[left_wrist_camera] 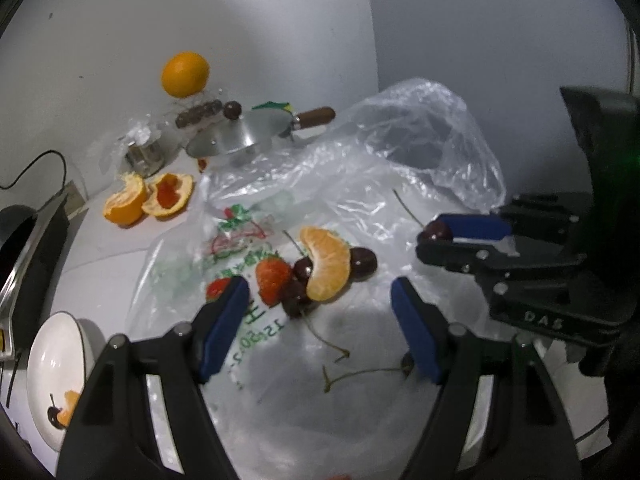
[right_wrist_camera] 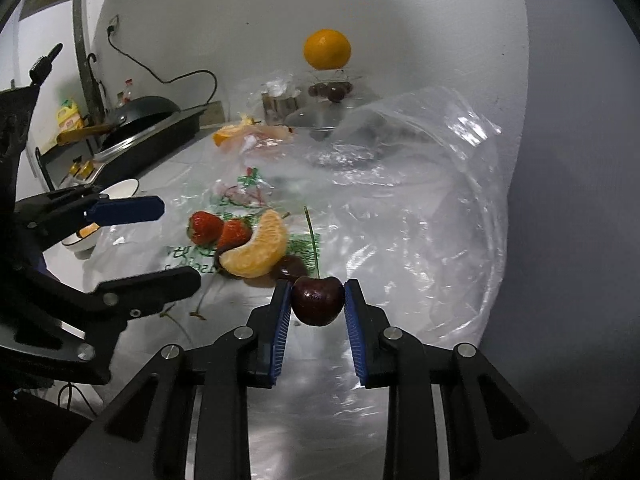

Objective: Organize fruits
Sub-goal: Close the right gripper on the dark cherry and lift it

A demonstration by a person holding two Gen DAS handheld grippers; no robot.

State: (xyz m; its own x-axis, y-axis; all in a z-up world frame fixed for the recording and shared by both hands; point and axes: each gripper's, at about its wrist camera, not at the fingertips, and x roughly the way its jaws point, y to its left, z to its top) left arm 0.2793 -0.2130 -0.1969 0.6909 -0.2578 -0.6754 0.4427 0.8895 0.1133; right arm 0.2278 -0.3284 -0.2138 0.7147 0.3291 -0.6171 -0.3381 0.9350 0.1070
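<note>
At the far left of the counter, a white bowl already holds an orange segment and a cherry, likely the sorting target. The left gripper hovers with jaws apart over the fruit pile on the plastic bag, probably lining up a pick. To the right, the right gripper has its jaws clamped on a dark cherry, lifted clear for carrying.

The fruit pile blocks the middle, crumpled plastic bag behind; nearer plastic lies flat.
</note>
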